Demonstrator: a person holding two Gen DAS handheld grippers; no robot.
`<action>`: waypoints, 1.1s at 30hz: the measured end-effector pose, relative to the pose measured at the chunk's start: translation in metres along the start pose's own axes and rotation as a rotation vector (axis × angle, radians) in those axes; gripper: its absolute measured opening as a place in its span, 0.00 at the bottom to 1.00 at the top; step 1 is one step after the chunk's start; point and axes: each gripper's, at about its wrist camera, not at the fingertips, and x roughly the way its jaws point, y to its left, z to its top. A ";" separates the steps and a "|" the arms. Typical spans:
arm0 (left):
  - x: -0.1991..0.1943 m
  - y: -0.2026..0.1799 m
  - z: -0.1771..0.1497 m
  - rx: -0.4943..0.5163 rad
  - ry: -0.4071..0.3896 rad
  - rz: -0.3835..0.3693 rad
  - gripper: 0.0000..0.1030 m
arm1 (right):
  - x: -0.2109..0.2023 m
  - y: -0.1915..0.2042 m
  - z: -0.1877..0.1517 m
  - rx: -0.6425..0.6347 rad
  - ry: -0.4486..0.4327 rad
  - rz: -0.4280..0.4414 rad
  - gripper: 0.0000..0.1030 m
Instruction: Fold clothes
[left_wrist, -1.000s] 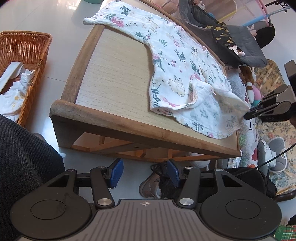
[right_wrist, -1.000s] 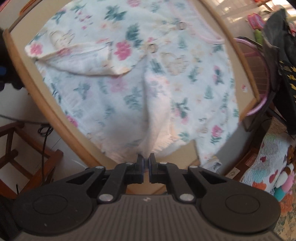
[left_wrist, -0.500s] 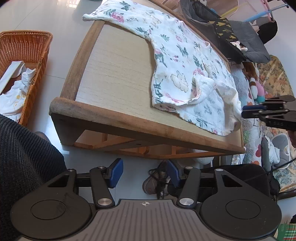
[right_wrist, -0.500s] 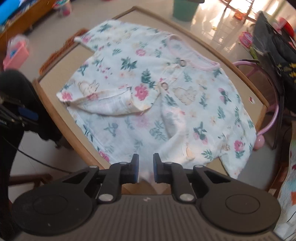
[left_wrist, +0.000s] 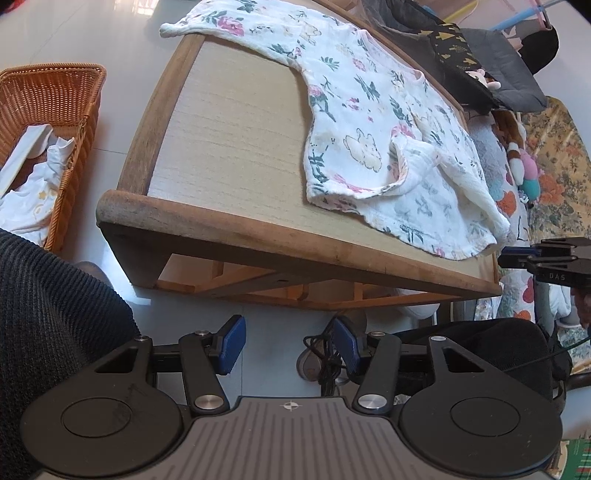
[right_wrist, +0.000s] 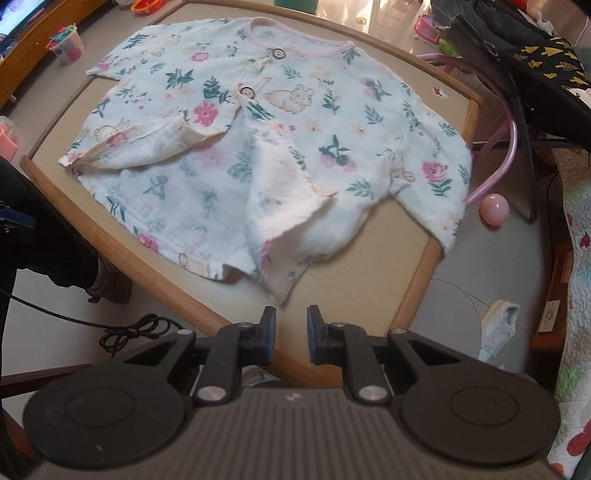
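Note:
A white floral baby shirt (left_wrist: 369, 122) (right_wrist: 258, 147) lies front up on the wooden table (left_wrist: 229, 122) (right_wrist: 369, 266), neckline at the far side. Both lower front flaps are turned back, showing the pale inside. My right gripper (right_wrist: 291, 332) hovers just off the table's near edge, by the shirt's lower hem. Its jaws stand a little apart with nothing between them. In the left wrist view it shows at the table's right corner (left_wrist: 517, 256). My left gripper (left_wrist: 288, 343) hangs open and empty over the floor in front of the table.
A wicker basket (left_wrist: 55, 96) with white clothes stands on the floor to the left. A dark baby seat (left_wrist: 498, 62) stands behind the table. A cable (right_wrist: 136, 328), a shoe (right_wrist: 110, 284) and a pink ball (right_wrist: 494, 208) are on the floor. A person's dark sleeve (left_wrist: 44, 314) is close by.
My right gripper let go of the shirt's lower flap and drew back from the table. The flap dropped onto the shirt. My left gripper stayed put.

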 end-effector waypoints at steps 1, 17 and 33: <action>0.000 0.000 0.000 0.001 0.001 0.002 0.53 | 0.002 0.003 -0.002 -0.002 -0.017 -0.005 0.16; 0.003 -0.001 -0.001 0.005 0.013 0.024 0.53 | 0.020 0.005 0.002 -0.005 0.024 -0.119 0.02; 0.003 -0.001 -0.002 0.002 0.016 0.024 0.53 | 0.014 0.022 0.005 -0.260 0.197 -0.177 0.03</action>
